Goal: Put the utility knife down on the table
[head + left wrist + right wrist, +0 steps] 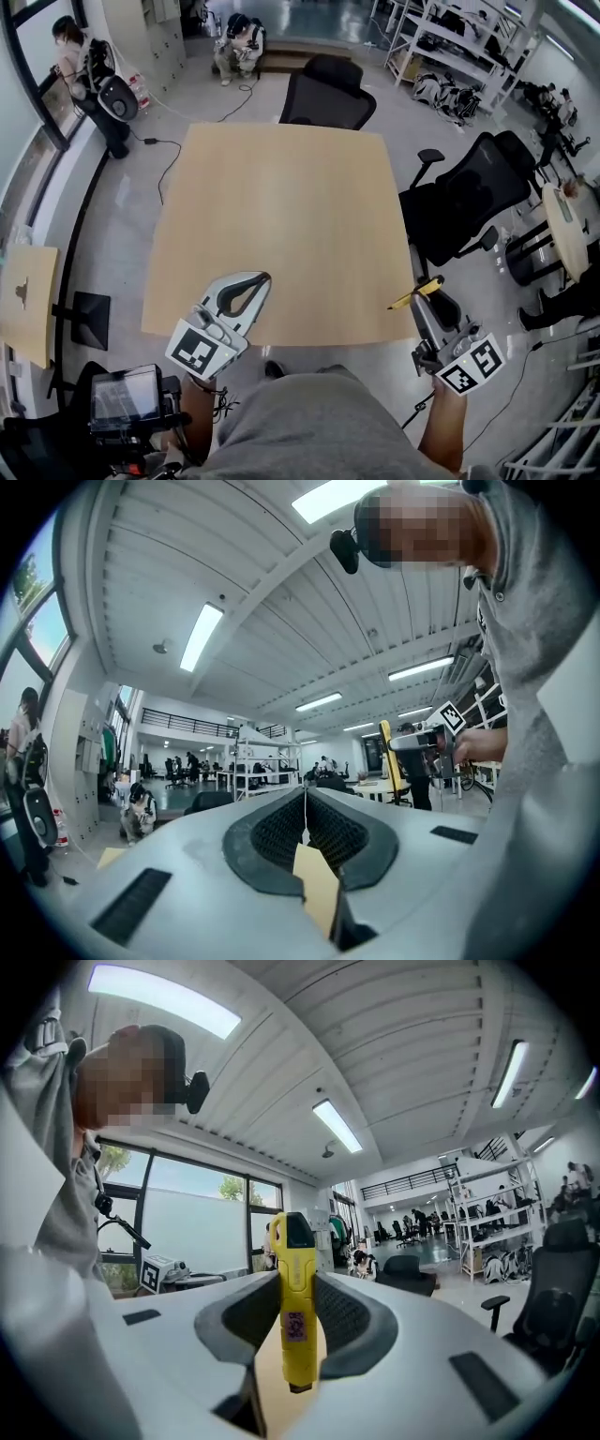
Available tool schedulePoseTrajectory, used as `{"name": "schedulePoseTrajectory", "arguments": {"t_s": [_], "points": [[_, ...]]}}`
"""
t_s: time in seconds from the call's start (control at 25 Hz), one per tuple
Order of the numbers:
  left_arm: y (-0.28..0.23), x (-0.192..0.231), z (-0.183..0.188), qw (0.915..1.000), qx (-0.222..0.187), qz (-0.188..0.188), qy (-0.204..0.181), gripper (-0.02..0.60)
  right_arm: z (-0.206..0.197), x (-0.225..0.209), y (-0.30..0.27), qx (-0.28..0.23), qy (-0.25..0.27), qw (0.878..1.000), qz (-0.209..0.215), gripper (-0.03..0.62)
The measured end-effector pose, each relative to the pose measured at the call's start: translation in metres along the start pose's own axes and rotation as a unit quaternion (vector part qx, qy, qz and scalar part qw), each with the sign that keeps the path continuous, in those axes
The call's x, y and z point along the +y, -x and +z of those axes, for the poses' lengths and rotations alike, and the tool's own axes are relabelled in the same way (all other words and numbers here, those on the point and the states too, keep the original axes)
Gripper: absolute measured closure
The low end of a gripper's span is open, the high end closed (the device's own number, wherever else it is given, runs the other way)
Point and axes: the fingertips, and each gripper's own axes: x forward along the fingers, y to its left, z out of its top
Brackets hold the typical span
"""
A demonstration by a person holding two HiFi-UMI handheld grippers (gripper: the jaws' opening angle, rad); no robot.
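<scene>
The right claw [295,1281] is closed narrow on the utility knife [292,1302]: both pads press on the yellow body, which stands upright between them, its black end on top. The left claw [305,803] has its pads closed together to a thin line, with nothing between them.

In the head view the knife is in the lower right of the frame. It is held in the air at the lower right corner of the table [281,216], with its thin tip pointing left over the edge. Only this view shows the table top and the black chairs [328,94] around it. Only the right gripper view shows the small purple label [294,1326] on the knife. In the left gripper view the other claw with the knife stands at middle right
</scene>
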Motion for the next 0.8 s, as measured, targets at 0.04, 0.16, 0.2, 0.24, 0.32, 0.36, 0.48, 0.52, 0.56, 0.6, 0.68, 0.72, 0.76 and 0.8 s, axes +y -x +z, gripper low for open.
{"name": "schedulePoseTrajectory", "arguments": {"t_s": [0.04, 0.16, 0.2, 0.24, 0.32, 0.36, 0.48, 0.52, 0.56, 0.6, 0.68, 0.72, 0.76, 0.8], "points": [[0.004, 0.005, -0.003, 1.0, -0.001, 0.003, 0.0, 0.575, 0.0, 0.003, -0.005, 0.004, 0.003, 1.0, 0.001, 0.477], [0.01, 0.015, 0.001, 0.9997, -0.02, 0.009, 0.012, 0.575, 0.001, 0.011, -0.017, 0.014, 0.009, 1.0, 0.004, 0.477], [0.012, 0.015, 0.002, 0.9996, -0.024, 0.009, 0.015, 0.575, 0.002, 0.013, -0.02, 0.015, 0.01, 1.0, 0.005, 0.477], [0.014, 0.016, 0.002, 0.9995, -0.026, 0.01, 0.015, 0.575, 0.003, 0.014, -0.022, 0.016, 0.012, 1.0, 0.006, 0.477], [0.016, 0.017, 0.001, 0.9994, -0.027, 0.013, 0.017, 0.575, 0.005, 0.015, -0.028, 0.017, 0.014, 1.0, 0.011, 0.477], [0.017, 0.018, 0.0, 0.9993, -0.027, 0.016, 0.018, 0.575, 0.005, 0.016, -0.031, 0.017, 0.015, 1.0, 0.014, 0.477], [0.02, 0.021, 0.0, 0.9992, -0.026, 0.022, 0.018, 0.575, 0.006, 0.017, -0.038, 0.022, 0.016, 0.999, 0.022, 0.477], [0.021, 0.022, 0.0, 0.9992, -0.026, 0.025, 0.017, 0.575, 0.006, 0.017, -0.04, 0.023, 0.017, 0.999, 0.024, 0.477], [0.022, 0.022, -0.001, 0.9992, -0.026, 0.028, 0.016, 0.575, 0.005, 0.016, -0.041, 0.023, 0.017, 0.999, 0.026, 0.477], [0.022, 0.024, -0.001, 0.9991, -0.025, 0.031, 0.015, 0.575, 0.005, 0.014, -0.043, 0.023, 0.017, 0.999, 0.028, 0.477], [0.024, 0.027, -0.002, 0.9989, -0.025, 0.038, 0.013, 0.575, 0.004, 0.013, -0.048, 0.022, 0.018, 0.999, 0.034, 0.477], [0.026, 0.029, -0.001, 0.9987, -0.026, 0.042, 0.012, 0.575, 0.004, 0.013, -0.052, 0.021, 0.018, 0.999, 0.037, 0.477], [0.027, 0.032, 0.0, 0.9985, -0.027, 0.046, 0.01, 0.575, 0.005, 0.012, -0.056, 0.02, 0.019, 0.999, 0.041, 0.477], [0.028, 0.034, 0.001, 0.9984, -0.027, 0.049, 0.009, 0.575, 0.006, 0.012, -0.059, 0.019, 0.019, 0.999, 0.044, 0.477]]}}
